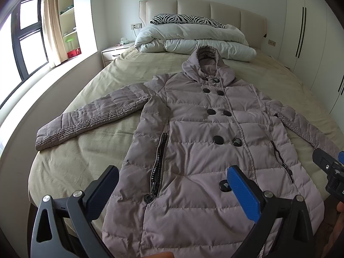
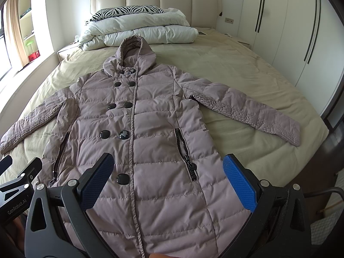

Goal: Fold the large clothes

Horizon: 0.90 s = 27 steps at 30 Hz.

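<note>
A long mauve quilted hooded coat (image 1: 200,142) lies flat and face up on the bed, buttoned, with both sleeves spread out to the sides and its hem toward me. It also shows in the right wrist view (image 2: 150,133). My left gripper (image 1: 172,180) hovers open and empty above the coat's lower left part. My right gripper (image 2: 167,172) hovers open and empty above the lower right part. The right gripper's tip also shows at the right edge of the left wrist view (image 1: 326,167). The left gripper shows at the left edge of the right wrist view (image 2: 19,176).
The bed (image 1: 96,90) has a beige sheet. A folded white duvet (image 1: 193,40) and a zebra pillow (image 1: 185,19) lie by the headboard. A nightstand (image 1: 114,51) and window are on the left. White wardrobes (image 2: 290,32) stand on the right.
</note>
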Available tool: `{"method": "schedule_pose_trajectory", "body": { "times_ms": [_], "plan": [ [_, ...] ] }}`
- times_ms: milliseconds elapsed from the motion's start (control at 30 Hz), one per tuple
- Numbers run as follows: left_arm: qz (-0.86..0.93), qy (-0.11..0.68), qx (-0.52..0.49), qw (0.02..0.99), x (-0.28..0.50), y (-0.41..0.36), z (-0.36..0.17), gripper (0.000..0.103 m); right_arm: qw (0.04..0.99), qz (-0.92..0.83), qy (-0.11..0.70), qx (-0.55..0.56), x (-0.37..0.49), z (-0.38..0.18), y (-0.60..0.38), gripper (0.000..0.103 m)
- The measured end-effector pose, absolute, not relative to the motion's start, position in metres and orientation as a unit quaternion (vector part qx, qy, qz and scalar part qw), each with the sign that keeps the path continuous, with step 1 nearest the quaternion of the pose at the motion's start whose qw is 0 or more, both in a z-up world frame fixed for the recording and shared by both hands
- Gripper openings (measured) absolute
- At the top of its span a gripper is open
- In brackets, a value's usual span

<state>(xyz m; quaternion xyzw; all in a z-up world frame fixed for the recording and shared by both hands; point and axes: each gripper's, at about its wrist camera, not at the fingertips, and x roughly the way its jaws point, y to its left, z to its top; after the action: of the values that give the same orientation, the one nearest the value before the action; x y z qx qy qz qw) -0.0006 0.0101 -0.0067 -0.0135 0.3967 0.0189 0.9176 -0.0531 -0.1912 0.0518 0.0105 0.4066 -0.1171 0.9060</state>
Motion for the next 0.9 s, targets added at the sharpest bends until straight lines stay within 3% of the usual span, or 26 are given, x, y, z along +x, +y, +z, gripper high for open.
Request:
{"method": "schedule_pose_trajectory", "body": {
  "times_ms": [900],
  "plan": [
    [0.021,0.395,-0.009,0.918,0.0008,0.0066,-0.0087,0.103,0.906,-0.117,0.406,0.010,-0.0553,0.0548,-0.1913,0.103]
  ]
}}
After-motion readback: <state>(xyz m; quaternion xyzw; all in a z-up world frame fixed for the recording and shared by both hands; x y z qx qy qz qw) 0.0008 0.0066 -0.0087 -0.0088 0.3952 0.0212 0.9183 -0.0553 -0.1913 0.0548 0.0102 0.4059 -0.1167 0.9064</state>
